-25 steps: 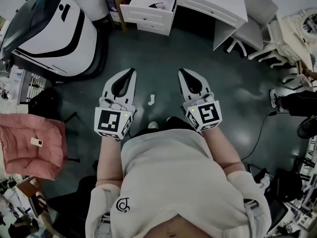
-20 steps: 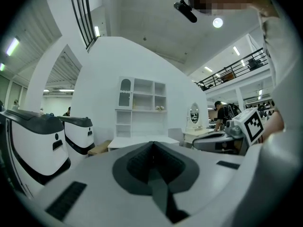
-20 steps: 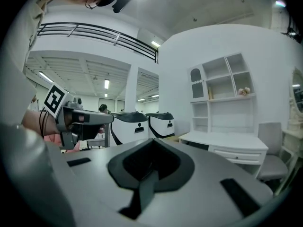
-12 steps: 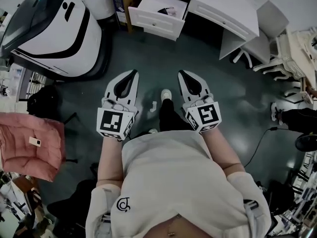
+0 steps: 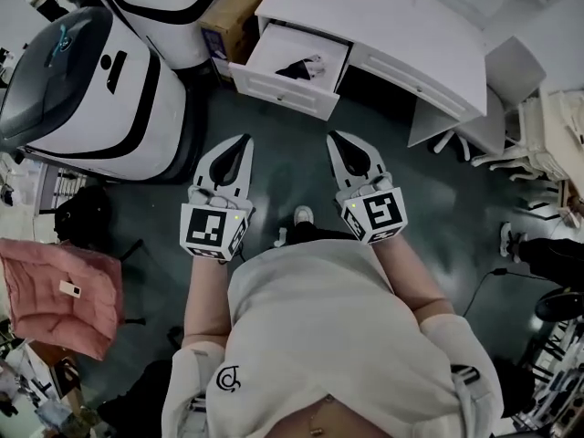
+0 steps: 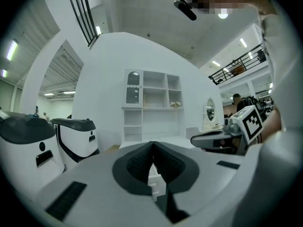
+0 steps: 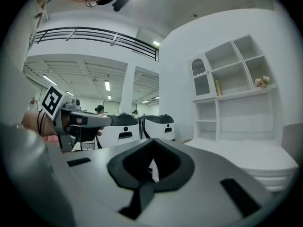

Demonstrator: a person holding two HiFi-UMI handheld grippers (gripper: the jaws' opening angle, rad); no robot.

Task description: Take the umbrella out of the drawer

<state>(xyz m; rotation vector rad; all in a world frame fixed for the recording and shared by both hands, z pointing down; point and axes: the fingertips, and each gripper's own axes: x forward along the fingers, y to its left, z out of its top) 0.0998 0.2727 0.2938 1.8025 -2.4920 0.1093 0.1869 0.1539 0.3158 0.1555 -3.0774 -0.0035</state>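
A white desk (image 5: 392, 21) stands ahead with its left drawer (image 5: 278, 92) pulled out. A dark folded umbrella (image 5: 298, 66) lies inside the drawer. My left gripper (image 5: 245, 139) and right gripper (image 5: 334, 135) are held level side by side over the dark floor, short of the drawer. Both are shut with nothing between the jaws. In the left gripper view the jaws (image 6: 152, 145) meet at the tip, and the right gripper (image 6: 195, 139) shows to the side. The right gripper view shows its own closed tips (image 7: 152, 142) and the left gripper (image 7: 105, 119).
A big white-and-black machine (image 5: 91, 89) stands left of the drawer, with a cardboard box (image 5: 233, 16) behind it. A pink cushioned seat (image 5: 59, 286) is at lower left. A white chair (image 5: 511, 71) stands right of the desk. A white shelf unit (image 6: 151, 103) rises behind the desk.
The person has walked toward the desk, so the desk and open drawer sit closer and lower in the head view. Both grippers stayed shut and side by side.
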